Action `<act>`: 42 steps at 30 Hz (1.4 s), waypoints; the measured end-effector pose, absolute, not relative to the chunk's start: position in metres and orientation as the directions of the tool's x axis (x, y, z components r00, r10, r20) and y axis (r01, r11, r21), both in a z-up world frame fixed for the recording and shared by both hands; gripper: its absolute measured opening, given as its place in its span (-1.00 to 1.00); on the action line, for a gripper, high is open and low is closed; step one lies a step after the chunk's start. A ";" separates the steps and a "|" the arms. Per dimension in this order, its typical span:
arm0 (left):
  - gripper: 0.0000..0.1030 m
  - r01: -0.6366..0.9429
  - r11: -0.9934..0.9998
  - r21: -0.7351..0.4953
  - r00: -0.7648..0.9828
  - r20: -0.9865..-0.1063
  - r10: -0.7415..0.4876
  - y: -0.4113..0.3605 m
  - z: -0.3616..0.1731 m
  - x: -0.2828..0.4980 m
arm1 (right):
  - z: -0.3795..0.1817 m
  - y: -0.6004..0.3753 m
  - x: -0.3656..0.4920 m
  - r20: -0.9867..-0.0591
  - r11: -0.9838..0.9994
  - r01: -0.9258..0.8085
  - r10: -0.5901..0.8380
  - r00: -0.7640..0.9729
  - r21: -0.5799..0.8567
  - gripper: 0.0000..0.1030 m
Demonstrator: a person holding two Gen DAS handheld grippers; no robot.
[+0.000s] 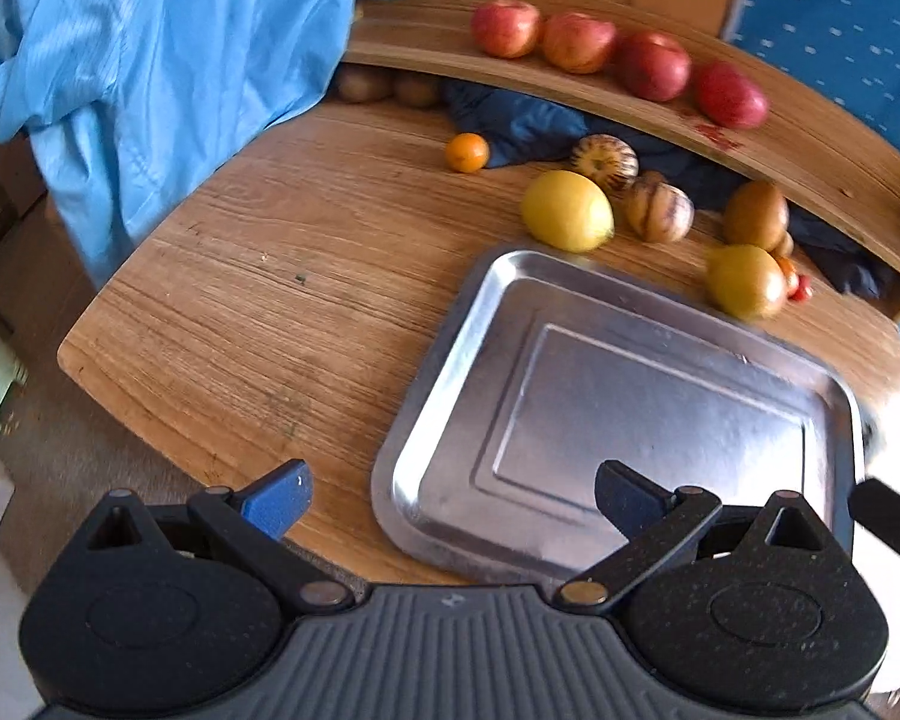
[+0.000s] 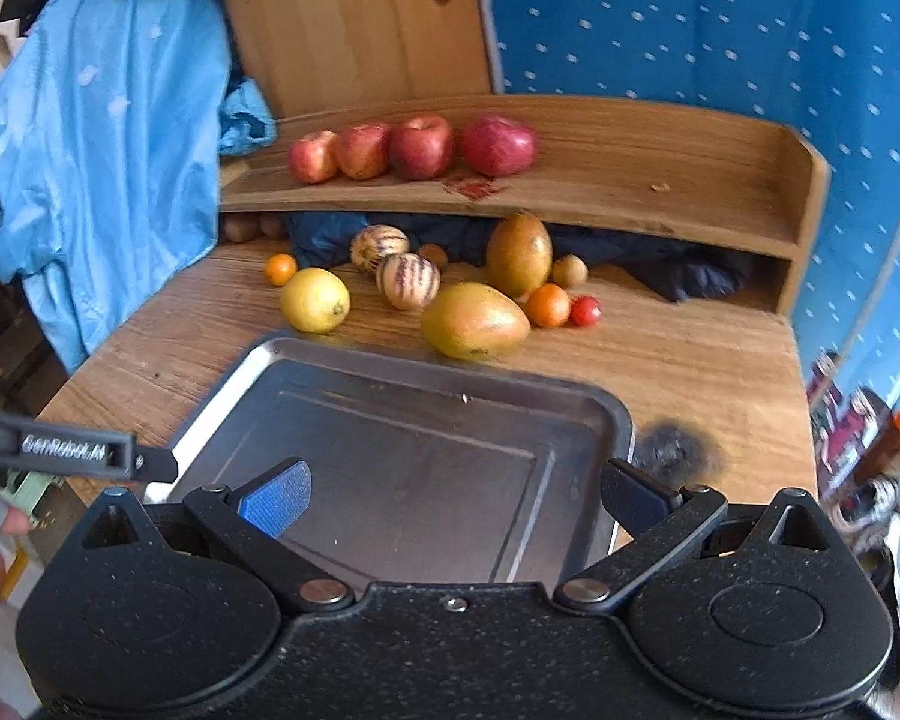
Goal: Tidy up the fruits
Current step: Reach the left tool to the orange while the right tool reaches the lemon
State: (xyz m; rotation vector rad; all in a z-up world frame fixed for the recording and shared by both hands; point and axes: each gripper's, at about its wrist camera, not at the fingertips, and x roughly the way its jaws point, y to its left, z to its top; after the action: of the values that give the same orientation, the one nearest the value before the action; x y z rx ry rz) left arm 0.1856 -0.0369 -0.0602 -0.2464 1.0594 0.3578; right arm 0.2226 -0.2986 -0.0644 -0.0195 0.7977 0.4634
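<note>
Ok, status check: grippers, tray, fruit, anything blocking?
Left gripper open, right gripper open, both empty. Tray bare. Fruit loose behind it, lemon nearest left. Path unobstructed.

The right gripper is held with its jaws spread wide over the near part of a metal tray. Beyond the tray, a lemon, two mangoes and striped fruits are seen; four apples are lined on the shelf farther ahead.

A light blue coat hangs at ten o'clock. A dark cloth lies under the shelf.
</note>
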 end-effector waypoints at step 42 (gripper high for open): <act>0.87 0.115 0.985 -0.127 0.424 -0.890 -0.164 0.097 -0.127 0.434 | -0.129 -0.054 0.348 -0.786 0.944 -0.331 0.207 0.582 0.003 0.94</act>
State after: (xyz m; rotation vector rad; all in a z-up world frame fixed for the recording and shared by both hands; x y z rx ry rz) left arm 0.4344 0.0972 -0.1272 -0.0488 1.1191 -0.1751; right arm 0.3485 -0.0544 -0.1287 -0.1496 0.8964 0.3157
